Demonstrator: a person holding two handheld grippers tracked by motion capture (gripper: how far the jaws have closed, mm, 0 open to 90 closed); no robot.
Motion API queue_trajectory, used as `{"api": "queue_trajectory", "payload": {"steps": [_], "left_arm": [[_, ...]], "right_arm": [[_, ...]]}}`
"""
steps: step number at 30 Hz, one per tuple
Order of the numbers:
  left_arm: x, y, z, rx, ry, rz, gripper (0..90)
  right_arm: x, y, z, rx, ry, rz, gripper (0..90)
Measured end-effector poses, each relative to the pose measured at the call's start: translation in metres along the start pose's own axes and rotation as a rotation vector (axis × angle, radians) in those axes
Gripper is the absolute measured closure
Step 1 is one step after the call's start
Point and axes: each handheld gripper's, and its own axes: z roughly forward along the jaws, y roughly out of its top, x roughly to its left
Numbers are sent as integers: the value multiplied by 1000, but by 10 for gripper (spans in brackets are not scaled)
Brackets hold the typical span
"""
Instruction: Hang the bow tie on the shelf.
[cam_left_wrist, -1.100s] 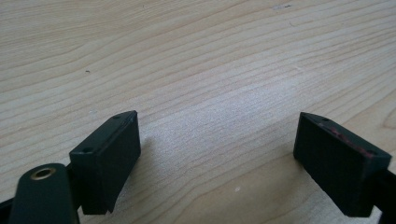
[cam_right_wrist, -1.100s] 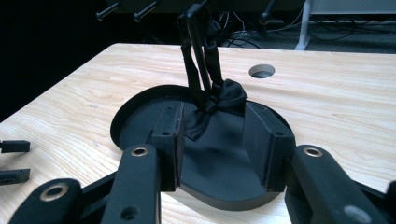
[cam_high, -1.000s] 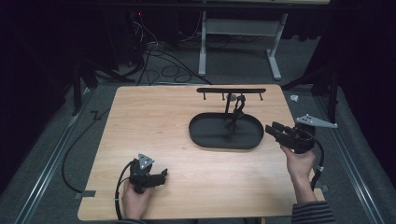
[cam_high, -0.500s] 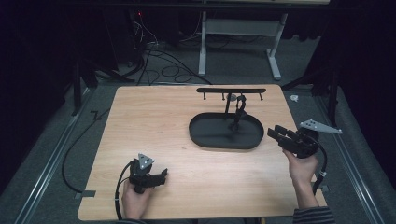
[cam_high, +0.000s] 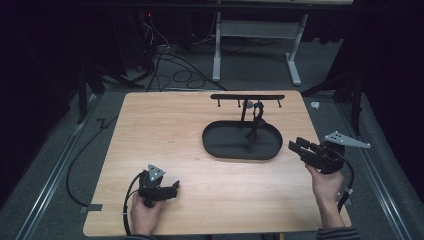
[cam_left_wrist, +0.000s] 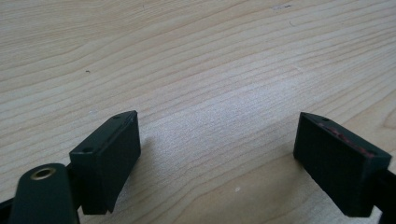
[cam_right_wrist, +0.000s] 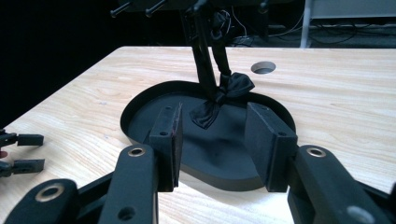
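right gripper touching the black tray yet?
Apart. In the high view the right gripper sits off the tray's right end with bare table between them. The right gripper view shows its open jaws short of the tray rim.

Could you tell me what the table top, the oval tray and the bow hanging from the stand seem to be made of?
Table top: pale wood or wood-look laminate, grain lines visible. Oval tray: matte black, likely plastic or coated metal. Bow: soft black fabric, creased and knotted.
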Motion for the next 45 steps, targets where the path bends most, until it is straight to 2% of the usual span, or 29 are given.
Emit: {"api": "queue_trajectory", "payload": {"steps": [17, 36, 45], "left_arm": [[0, 0, 0, 0, 0, 0, 152], [0, 0, 0, 0, 0, 0, 152], [0, 0, 0, 0, 0, 0, 152]], "right_arm": [[-1, -24, -10, 0, 0, 27, 589], [3, -48, 1, 61, 0, 29, 589], [6, -61, 12, 96, 4, 31, 590]]}}
